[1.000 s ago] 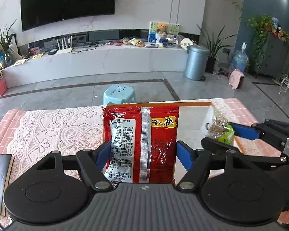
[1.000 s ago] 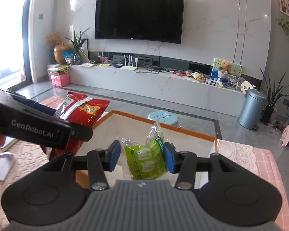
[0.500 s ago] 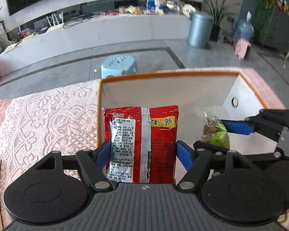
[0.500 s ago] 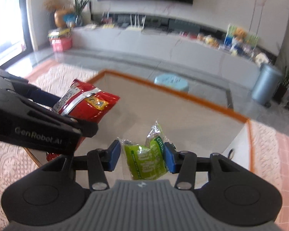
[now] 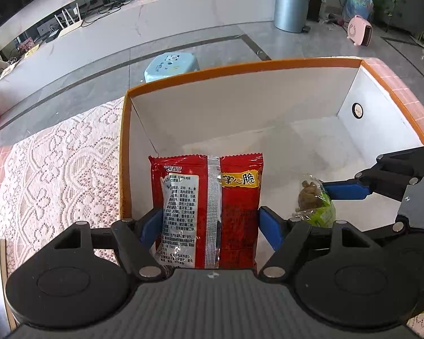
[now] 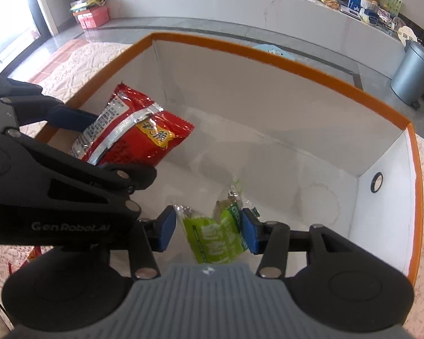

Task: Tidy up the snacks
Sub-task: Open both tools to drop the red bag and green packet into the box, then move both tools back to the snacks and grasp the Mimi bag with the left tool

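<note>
My left gripper point(image 5: 209, 226) is shut on a red snack packet point(image 5: 206, 212) and holds it over the left part of a white box with an orange rim point(image 5: 240, 67). The packet point(image 6: 135, 132) and the left gripper point(image 6: 79, 141) also show in the right wrist view. My right gripper point(image 6: 207, 228) holds a green snack bag point(image 6: 214, 234) between its blue pads point(image 6: 248, 234), with a small gap at the left pad. It hangs inside the box point(image 6: 268, 56), above its floor. The green bag point(image 5: 316, 203) and right gripper point(image 5: 342, 192) also show in the left wrist view.
The box stands on a table with a white lace cloth point(image 5: 56, 169) over a pink cloth. The box's right wall has a round hole point(image 6: 377, 182). Beyond the table are a blue stool point(image 5: 169, 65), a grey bin point(image 5: 292, 5) and a long TV bench.
Both grippers have moved forward and tilted down over the box. The red packet and the green bag have come lower into the box, still held.
</note>
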`<state>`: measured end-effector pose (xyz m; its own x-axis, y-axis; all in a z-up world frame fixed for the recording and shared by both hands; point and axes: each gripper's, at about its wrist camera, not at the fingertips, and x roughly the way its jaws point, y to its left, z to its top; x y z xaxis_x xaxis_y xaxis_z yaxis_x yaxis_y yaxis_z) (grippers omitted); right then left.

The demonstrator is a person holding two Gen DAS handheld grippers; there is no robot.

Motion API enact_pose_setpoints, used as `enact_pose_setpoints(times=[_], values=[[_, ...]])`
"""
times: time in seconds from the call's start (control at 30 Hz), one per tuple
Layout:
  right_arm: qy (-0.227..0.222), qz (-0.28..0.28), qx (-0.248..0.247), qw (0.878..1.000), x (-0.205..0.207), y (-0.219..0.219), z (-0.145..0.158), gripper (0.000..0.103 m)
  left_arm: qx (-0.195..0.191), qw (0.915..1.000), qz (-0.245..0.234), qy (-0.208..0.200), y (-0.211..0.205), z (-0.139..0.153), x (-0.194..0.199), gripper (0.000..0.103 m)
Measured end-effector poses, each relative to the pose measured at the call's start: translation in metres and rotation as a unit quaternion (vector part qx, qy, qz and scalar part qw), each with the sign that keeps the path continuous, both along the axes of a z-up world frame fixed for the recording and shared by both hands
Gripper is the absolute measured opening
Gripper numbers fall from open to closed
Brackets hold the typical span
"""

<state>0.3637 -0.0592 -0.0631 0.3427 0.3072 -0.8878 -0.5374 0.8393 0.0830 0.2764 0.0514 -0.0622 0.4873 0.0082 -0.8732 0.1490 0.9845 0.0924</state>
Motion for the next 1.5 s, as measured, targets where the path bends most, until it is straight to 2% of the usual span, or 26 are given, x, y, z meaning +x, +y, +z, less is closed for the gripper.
enact_pose_setpoints(times=[0.07, 0.27, 0.37, 0.53, 0.63, 0.83, 1.0, 1.23, 1.33, 1.43, 1.5], values=[[0.008, 0.001, -0.005, 1.0, 0.002, 0.003, 0.0, 0.049, 0.002, 1.0, 0.002, 0.001, 0.006, 0.001, 0.008, 0.088], [0.02, -0.01, -0.011, 1.0, 0.005, 0.004, 0.003, 0.053, -0.004, 0.9999, 0.016, 0.004, 0.01, 0.005, 0.008, 0.088], [0.004, -0.01, -0.02, 1.0, 0.006, 0.007, 0.009, 0.06, -0.008, 0.9998, 0.02, -0.005, 0.014, 0.01, 0.004, 0.089], [-0.01, -0.007, -0.029, 1.0, -0.001, 0.004, 0.019, 0.067, -0.007, 0.9995, 0.025, -0.02, 0.014, 0.02, -0.003, 0.09], [-0.024, -0.009, -0.037, 0.999, -0.005, 0.005, 0.026, 0.075, -0.015, 0.999, 0.031, -0.03, 0.014, 0.028, -0.01, 0.09], [-0.054, -0.018, -0.037, 0.998, -0.017, -0.002, 0.049, 0.077, -0.03, 0.9958, 0.05, -0.07, 0.013, 0.049, -0.031, 0.09], [-0.092, -0.037, -0.041, 0.994, -0.04, -0.012, 0.071, 0.079, -0.035, 0.9925, 0.056, -0.103, 0.009, 0.067, -0.054, 0.09], [-0.152, -0.076, -0.021, 0.985, -0.086, -0.033, 0.1, 0.084, -0.052, 0.9844, 0.055, -0.159, -0.003, 0.098, -0.097, 0.09], [-0.17, -0.099, 0.001, 0.981, -0.108, -0.047, 0.11, 0.085, -0.064, 0.9797, 0.049, -0.183, -0.007, 0.106, -0.12, 0.09], [-0.19, -0.118, 0.027, 0.974, -0.137, -0.06, 0.118, 0.092, -0.083, 0.975, 0.044, -0.201, -0.008, 0.109, -0.142, 0.09], [-0.201, -0.13, 0.044, 0.97, -0.158, -0.066, 0.119, 0.093, -0.09, 0.9729, 0.04, -0.209, -0.01, 0.107, -0.154, 0.09]])
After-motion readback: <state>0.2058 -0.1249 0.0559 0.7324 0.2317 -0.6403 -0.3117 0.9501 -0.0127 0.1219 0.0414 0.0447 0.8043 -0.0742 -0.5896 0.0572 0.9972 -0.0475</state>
